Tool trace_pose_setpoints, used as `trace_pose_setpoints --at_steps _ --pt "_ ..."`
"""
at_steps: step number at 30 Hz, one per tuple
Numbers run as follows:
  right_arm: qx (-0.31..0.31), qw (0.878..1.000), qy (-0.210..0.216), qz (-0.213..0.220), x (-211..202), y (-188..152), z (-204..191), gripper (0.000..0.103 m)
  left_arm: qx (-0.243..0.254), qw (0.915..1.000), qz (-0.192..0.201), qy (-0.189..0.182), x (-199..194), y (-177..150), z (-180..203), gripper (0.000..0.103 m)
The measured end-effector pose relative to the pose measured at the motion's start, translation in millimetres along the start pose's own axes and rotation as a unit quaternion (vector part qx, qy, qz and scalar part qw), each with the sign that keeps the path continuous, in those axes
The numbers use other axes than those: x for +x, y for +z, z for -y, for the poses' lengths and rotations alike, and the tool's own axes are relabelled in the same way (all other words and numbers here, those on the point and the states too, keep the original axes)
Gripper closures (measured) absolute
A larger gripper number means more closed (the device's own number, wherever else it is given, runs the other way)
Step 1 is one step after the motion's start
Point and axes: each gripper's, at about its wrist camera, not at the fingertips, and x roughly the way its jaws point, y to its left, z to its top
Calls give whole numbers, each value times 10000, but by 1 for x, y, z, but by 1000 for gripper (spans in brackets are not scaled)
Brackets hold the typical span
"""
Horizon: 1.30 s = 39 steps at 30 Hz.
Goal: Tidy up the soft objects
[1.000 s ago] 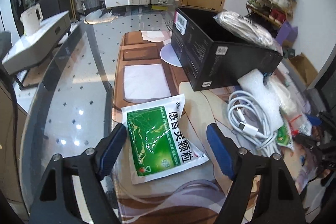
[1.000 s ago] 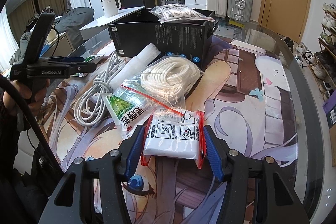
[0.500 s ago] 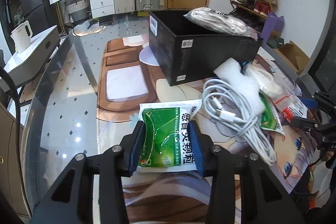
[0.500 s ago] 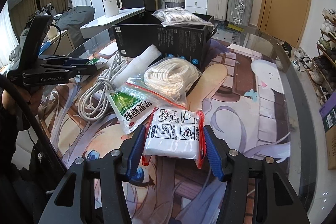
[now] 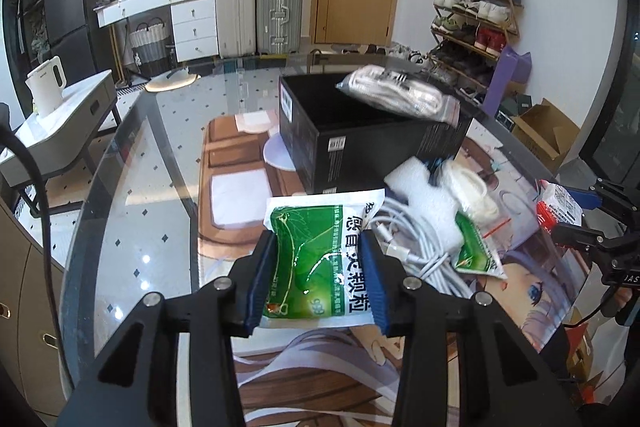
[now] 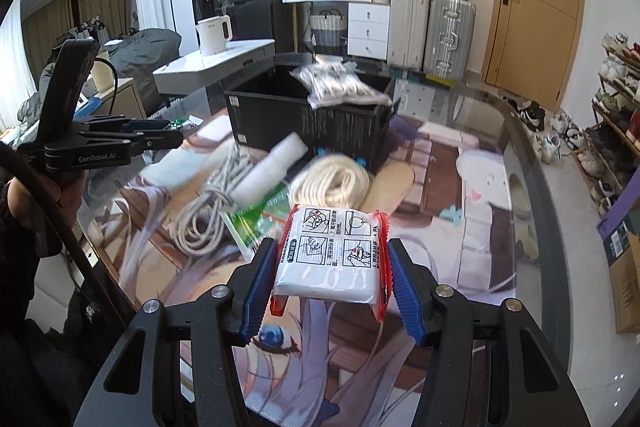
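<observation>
The green sachet (image 5: pixel 316 267) is pinched between the blue pads of the left gripper (image 5: pixel 316 281), its sides buckled inward, and it hangs clear of the printed mat (image 5: pixel 320 367) — the jaws have just been closing on it. The white packet with red edges (image 6: pixel 334 259) is clamped the same way in the right gripper (image 6: pixel 332 281), also lifted off the mat.

Beyond the sachet lie a coil of white cable (image 5: pixel 412 243), a white foam roll (image 5: pixel 420 187) and a second, smaller green sachet (image 5: pixel 476 247), close together. Just right of them sits a bag of cream rope (image 6: pixel 332 183). Farther off stands the black box (image 5: pixel 360 143), open on top, with 1 clear bag of white cord (image 5: pixel 396 95) resting across its far right rim. All of this sits on the glass table (image 5: pixel 132 227).
</observation>
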Motion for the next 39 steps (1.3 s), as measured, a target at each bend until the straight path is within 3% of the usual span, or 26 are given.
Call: trace_pose_setpoints --at_steps 18,39 --pt "-143 9991 175 367 8 57 -9 47 -29 9985 528 130 -17 37 2 62" --pt "-79 9989 196 412 55 116 19 47 144 9977 659 -12 24 86 21 62"
